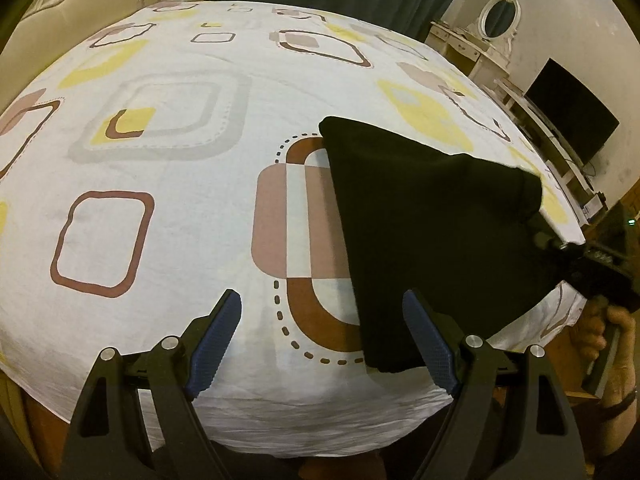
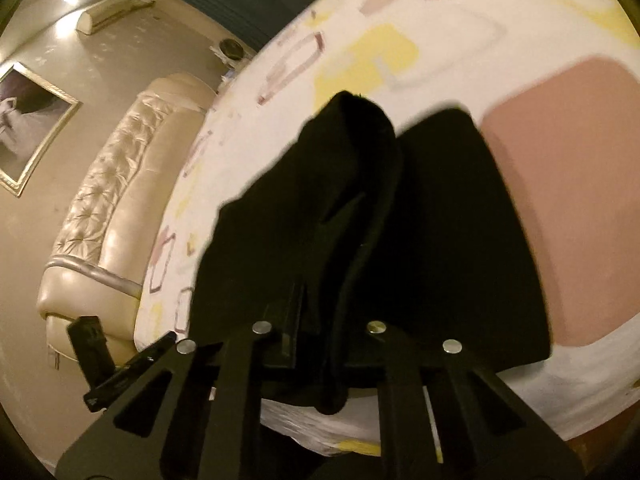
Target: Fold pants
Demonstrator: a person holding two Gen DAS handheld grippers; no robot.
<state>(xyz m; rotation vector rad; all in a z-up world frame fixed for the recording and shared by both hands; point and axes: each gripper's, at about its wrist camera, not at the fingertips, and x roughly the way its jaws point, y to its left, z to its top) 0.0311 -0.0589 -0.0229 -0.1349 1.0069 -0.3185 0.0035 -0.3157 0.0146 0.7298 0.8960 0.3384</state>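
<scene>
While my right gripper (image 1: 538, 226) pinches the pants (image 1: 432, 232) at 3 o'clock on the bed (image 1: 180, 200), their limp, light cloth sags, so I'd take the near hem corner with my wide-open, empty left gripper (image 1: 322, 344).

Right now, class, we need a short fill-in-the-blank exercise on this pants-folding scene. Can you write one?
1. The pants are coloured ____.
2. The pants lie on a patterned ____.
3. The left tongs are ____ and hold nothing.
4. The right tongs are shut on the ____.

Missing words: black; bedsheet; open; pants
</scene>
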